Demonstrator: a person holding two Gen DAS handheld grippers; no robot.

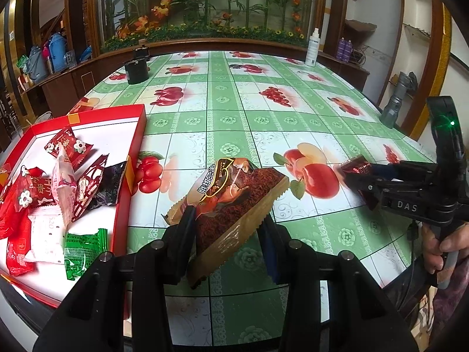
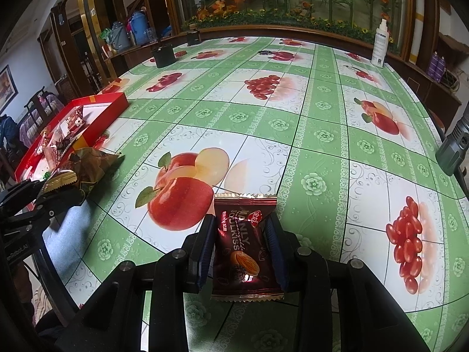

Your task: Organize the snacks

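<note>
Two packets are up off the table at once. The left gripper (image 1: 228,228) pinches a brown packet (image 1: 231,202) across its middle, low centre of the left wrist view, tilted with its zigzag end (image 1: 275,198) pointing away. The right gripper (image 2: 241,245) clamps a maroon packet (image 2: 244,243) by its long edges, low centre of the right wrist view, its crimped top sticking out past the tips.

Both look light and crackly (glossy film, likely slippery), puffed with something soft or crumbly inside, so I'd judge a gentle squeeze across the flat body safer than grabbing the thin sealed ends, which would flop.

The red box (image 1: 137,123) sits at the left of the left view, stiff card with a white floor, already holding a loose heap of red, white and green wrappers (image 1: 58,193). The tablecloth (image 1: 234,117) is shiny, printed with fruit in green checks.
</note>
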